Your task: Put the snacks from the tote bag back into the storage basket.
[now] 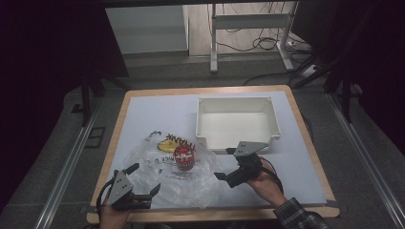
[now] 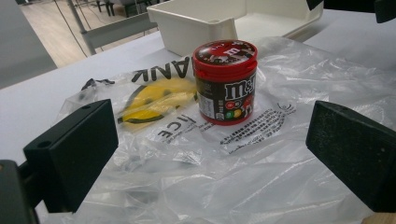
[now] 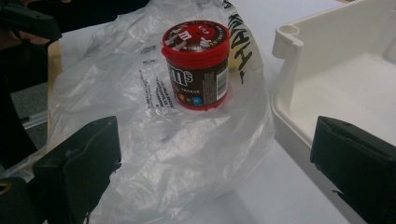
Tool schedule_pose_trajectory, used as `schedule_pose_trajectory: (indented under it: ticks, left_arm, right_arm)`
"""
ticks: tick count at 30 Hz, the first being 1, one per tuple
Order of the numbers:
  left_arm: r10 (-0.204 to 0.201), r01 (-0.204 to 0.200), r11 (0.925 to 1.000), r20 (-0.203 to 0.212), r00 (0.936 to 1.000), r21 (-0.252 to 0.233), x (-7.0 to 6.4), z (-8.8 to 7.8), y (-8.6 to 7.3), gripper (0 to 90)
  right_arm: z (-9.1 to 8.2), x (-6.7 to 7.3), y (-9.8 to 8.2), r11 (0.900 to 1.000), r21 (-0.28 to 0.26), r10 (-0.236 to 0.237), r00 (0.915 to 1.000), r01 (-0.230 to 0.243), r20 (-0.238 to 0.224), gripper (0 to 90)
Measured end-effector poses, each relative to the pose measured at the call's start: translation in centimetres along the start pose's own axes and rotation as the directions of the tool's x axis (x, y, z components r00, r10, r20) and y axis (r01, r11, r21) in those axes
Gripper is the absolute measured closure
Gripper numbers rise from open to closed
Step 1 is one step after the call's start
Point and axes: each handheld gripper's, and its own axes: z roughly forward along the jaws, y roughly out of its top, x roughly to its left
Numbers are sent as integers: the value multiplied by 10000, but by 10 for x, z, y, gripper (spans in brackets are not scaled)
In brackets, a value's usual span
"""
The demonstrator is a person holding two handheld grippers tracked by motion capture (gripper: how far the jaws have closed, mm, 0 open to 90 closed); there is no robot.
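1. One candy jar (image 1: pixel 184 158) is standing upright on a crumpled clear plastic bag (image 1: pixel 162 179), red lid on, sitting on the near-left part of the table (image 1: pixel 143 107); bag print is partly folded under so I'm only reading bits of letters and a yellow smiley
2. One white bin (image 1: pixel 237 123) is sitting behind the jar, looking empty; it's getting cut off at the edge in both gripper views
3. Two grippers are hovering: left gripper (image 1: pixel 144 180) is sitting at the near edge over the bag with jaws spread wide, gripping nothing
4. Right gripper (image 1: pixel 224 163) is floating just right of the jar, in front of the bin, jaws also wide apart and empty
5. Person's hands are mostly getting cropped by the bottom edge in the high view
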Motion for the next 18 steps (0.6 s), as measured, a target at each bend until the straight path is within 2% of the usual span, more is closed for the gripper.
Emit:
schedule_pose_trajectory:
  ticks: [18]
  left_arm:
    - [-25,25,10000,-6,10000,-19,0,0,0,21]
  right_arm:
    - [14,0,7,9985,424,-344,9992,336,182,22]
